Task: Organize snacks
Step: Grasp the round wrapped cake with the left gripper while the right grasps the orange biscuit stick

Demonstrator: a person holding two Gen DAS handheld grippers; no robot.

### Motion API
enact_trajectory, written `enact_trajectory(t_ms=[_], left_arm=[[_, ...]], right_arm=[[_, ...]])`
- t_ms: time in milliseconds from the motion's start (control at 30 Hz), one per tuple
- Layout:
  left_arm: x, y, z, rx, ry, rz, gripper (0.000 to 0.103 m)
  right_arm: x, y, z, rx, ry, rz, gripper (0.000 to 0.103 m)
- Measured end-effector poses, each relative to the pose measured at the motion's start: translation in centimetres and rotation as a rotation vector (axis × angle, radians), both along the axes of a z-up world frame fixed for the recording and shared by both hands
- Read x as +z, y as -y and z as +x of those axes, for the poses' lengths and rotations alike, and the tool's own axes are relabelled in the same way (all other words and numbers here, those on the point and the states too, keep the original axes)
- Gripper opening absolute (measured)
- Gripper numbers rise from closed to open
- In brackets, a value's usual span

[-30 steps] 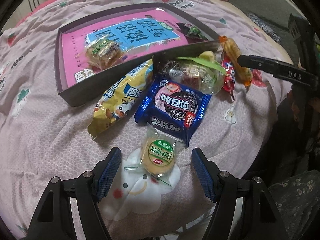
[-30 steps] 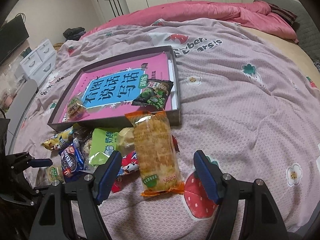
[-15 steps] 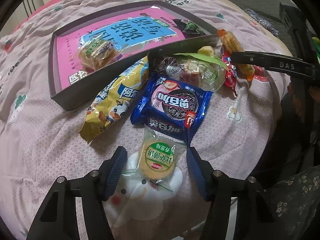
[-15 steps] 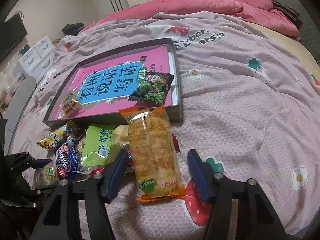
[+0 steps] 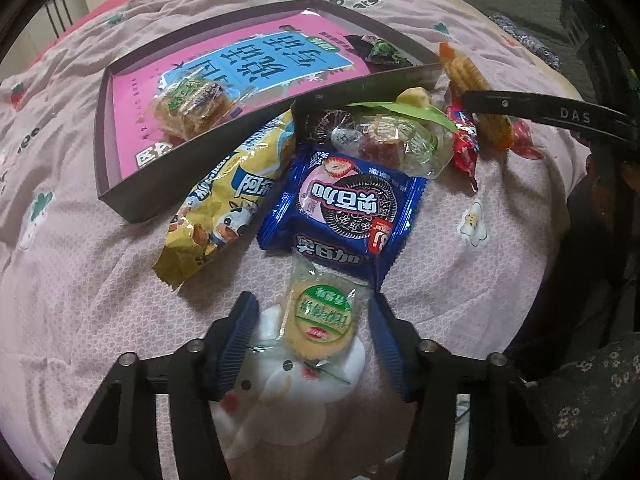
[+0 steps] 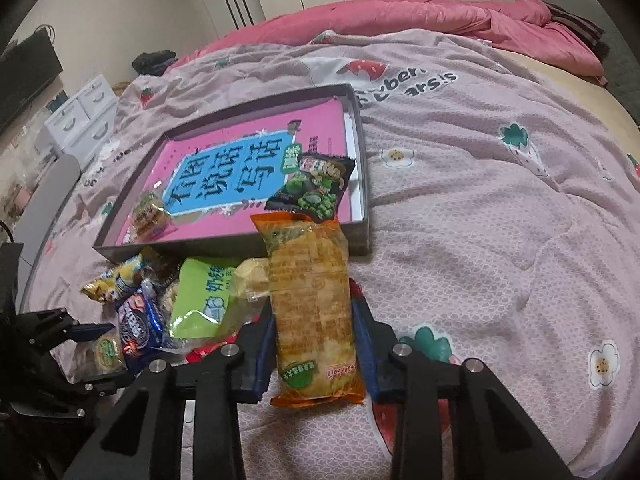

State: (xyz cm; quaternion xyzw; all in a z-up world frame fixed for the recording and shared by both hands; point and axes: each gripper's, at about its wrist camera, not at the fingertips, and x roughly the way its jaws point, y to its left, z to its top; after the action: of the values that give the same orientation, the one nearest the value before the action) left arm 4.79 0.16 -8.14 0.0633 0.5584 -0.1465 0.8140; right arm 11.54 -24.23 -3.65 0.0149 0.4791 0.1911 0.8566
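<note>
On the pink bedspread a round biscuit pack with a green label point(image 5: 320, 320) lies between the blue pads of my left gripper point(image 5: 312, 298). Its jaws are closing; a gap still shows on the left side. My right gripper point(image 6: 313, 308) is closing too, with its pads against both long sides of an orange cracker pack point(image 6: 312, 312) that leans on the tray's front rim. The dark tray point(image 5: 192, 176) point(image 6: 224, 244) has a pink book as its floor and holds a small cookie pack point(image 5: 188, 104) and a green pea pack point(image 6: 320, 184).
A heap of snacks lies before the tray: a blue sandwich-cookie pack point(image 5: 344, 208), a yellow pack point(image 5: 224, 208), a clear bag with a green top point(image 5: 400, 140) and a red pack point(image 5: 464, 148). A pink quilt point(image 6: 440, 20) is bunched at the bed's far side.
Both grippers' jaws have narrowed. The left pads have come in around the round biscuit pack. The right pads have come in onto the orange cracker pack. Neither snack has moved.
</note>
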Motion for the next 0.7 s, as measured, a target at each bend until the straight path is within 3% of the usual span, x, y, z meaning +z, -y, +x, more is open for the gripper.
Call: enact_trajectory(t_ms=[700], left_arm=[[2.9,-1.6,-0.9,0.073,0.038,-0.082,0.043]], right_arm=[[1.6,0.6,-0.6,0.008,0.038,0.096,0.035]])
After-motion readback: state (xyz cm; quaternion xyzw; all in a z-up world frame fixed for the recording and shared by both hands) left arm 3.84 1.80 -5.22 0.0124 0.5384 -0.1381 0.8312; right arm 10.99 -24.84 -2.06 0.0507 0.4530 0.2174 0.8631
